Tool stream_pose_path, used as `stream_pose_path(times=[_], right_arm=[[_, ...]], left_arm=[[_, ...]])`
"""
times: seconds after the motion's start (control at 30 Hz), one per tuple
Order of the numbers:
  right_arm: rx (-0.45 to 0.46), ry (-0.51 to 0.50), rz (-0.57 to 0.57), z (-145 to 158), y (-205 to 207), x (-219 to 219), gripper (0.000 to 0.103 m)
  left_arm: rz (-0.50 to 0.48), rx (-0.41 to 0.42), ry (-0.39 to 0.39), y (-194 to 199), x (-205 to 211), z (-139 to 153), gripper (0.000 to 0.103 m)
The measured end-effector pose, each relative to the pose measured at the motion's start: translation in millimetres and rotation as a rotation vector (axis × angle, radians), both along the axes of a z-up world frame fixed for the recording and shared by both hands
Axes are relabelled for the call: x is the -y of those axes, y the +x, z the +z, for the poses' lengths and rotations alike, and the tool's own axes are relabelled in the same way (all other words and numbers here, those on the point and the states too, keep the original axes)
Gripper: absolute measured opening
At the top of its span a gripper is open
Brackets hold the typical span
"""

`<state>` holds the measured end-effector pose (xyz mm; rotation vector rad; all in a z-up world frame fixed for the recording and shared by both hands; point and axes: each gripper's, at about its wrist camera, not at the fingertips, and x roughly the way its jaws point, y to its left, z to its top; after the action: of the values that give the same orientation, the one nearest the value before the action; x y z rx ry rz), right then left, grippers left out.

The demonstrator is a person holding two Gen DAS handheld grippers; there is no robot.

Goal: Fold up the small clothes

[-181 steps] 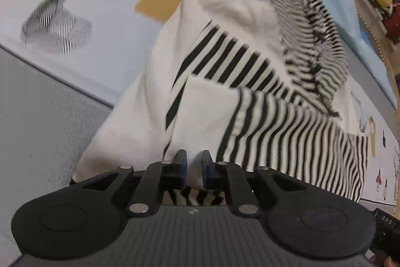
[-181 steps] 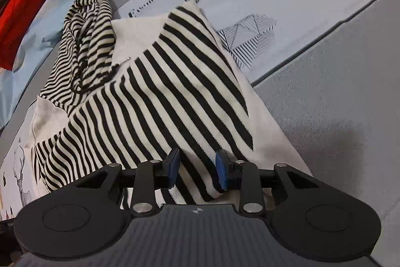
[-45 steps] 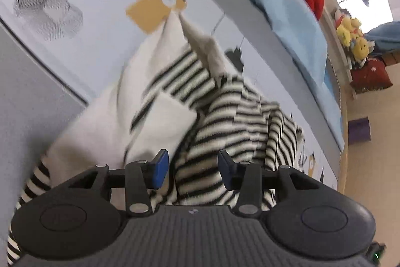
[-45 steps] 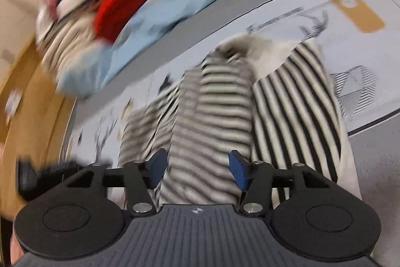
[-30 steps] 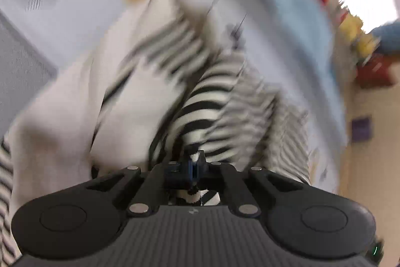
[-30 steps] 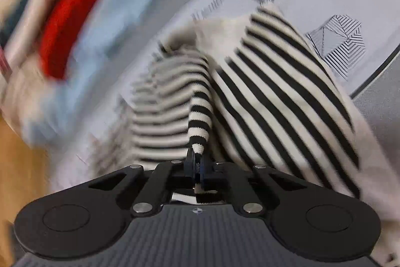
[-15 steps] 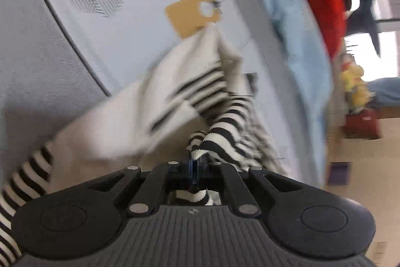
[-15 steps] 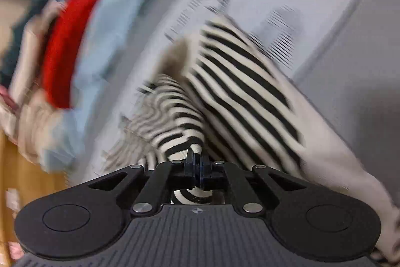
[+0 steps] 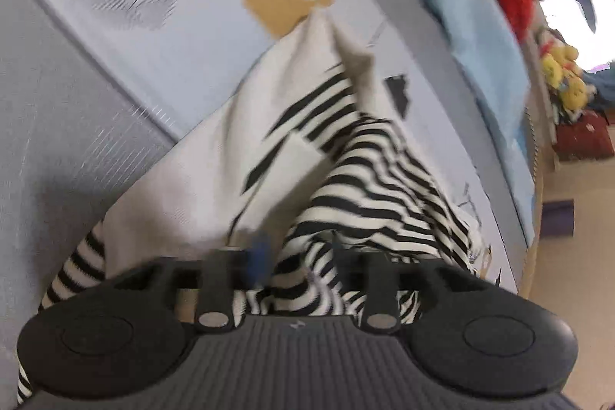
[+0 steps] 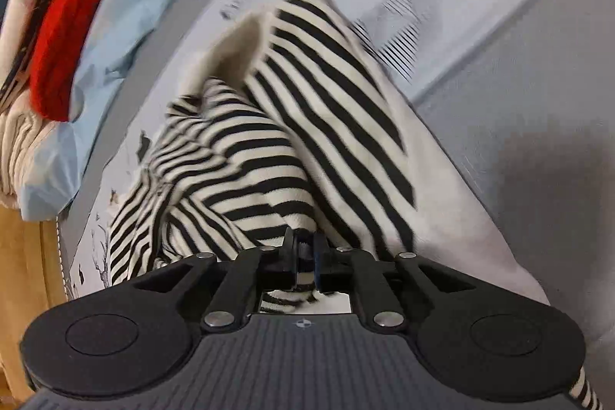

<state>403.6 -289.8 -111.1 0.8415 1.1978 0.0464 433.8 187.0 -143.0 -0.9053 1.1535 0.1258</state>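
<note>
- Work surface: a printed bedcover with a grey border; the striped hooded top lies across the join of print and border, roughly central in both wrist views. A heap of other clothes sits at the far edge, well apart from the work.
- Garment condition: the cream body lies fairly flat; the striped hood is bunched over it toward the near edge and is not flat. In my judgement the step in hand is laying the hood down onto the body.
- Left gripper: jaws opening, blurred, standing apart with striped cloth lying between them; the pads do not appear to press on it.
- Right gripper: jaws opening but only just parted, a fold of the striped hood between them, seemingly pinched.
- Recommendation: let the right side go fully before drawing either tool away, so the cloth is not dragged back off the body.
- Recommendation: withdraw both tools along the fingers' line, low and slow; a snagged stripe edge would lift the fold.
- Recommendation: the hood shows ridges; press or smooth it outward before any further fold, or the finished bundle will sit lumpy.
- Minor note: a striped cuff protrudes at the near left and wants tucking in later.
</note>
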Motion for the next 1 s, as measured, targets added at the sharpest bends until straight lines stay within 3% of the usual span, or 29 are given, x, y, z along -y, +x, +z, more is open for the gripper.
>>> stream_pose_path(times=[0.03, 0.1, 0.13, 0.2, 0.23, 0.27, 0.3, 0.33, 0.4, 0.47, 0.53, 0.63, 0.7, 0.73, 0.77, 0.9, 1.0], right_arm=[[0.028, -0.018, 0.006, 4, 1, -1, 0.015], [0.046, -0.054, 0.009, 10, 1, -3, 0.037], [0.036, -0.07, 0.01, 10, 1, -4, 0.039], [-0.006, -0.075, 0.014, 1, 1, -3, 0.039], [-0.024, -0.064, 0.016, -6, 1, -5, 0.039], [-0.029, -0.056, 0.016, -8, 0, -8, 0.034], [-0.016, -0.058, 0.006, -7, 0, -9, 0.016], [0.015, -0.048, -0.012, -5, -3, -10, 0.006], [0.102, 0.005, -0.031, 8, -3, -10, 0.002], [0.192, 0.015, -0.023, 24, -4, -12, 0.002], [0.204, -0.044, -0.02, 32, -6, -10, 0.002], [0.056, -0.099, -0.011, 13, -6, -6, 0.003], [-0.043, -0.09, 0.001, -5, -7, -7, 0.013], [-0.048, -0.1, 0.001, -6, -8, -8, 0.015], [-0.026, -0.135, 0.001, 0, -8, -10, 0.017], [0.211, -0.298, 0.025, 44, -9, -22, 0.017], [0.308, -0.278, 0.061, 54, -9, -29, 0.019]], left_arm=[[-0.011, 0.007, 0.008, -4, 2, 3, 0.057], [-0.026, -0.007, 0.017, -4, 5, 3, 0.056], [-0.03, -0.02, 0.017, -4, 8, 0, 0.054], [-0.036, -0.031, 0.027, 1, 8, -2, 0.033], [-0.04, -0.023, 0.034, 2, 10, -2, 0.01], [-0.039, -0.004, 0.046, 6, 14, 0, 0.002], [-0.036, 0.036, 0.063, 6, 15, 7, 0.002], [-0.041, 0.08, 0.08, 6, 15, 17, 0.002], [-0.074, 0.172, 0.126, 5, 18, 37, 0.002], [-0.118, 0.197, 0.162, 3, 22, 48, 0.002], [-0.142, 0.125, 0.189, 2, 25, 39, 0.003], [-0.105, -0.03, 0.165, 0, 18, 8, 0.008], [-0.097, -0.027, 0.197, 0, 17, 11, 0.018], [-0.102, -0.001, 0.221, 1, 19, 18, 0.026], [-0.111, 0.033, 0.248, 1, 22, 27, 0.036], [-0.147, 0.159, 0.406, 0, 38, 55, 0.038], [-0.21, 0.214, 0.399, 3, 50, 59, 0.037]])
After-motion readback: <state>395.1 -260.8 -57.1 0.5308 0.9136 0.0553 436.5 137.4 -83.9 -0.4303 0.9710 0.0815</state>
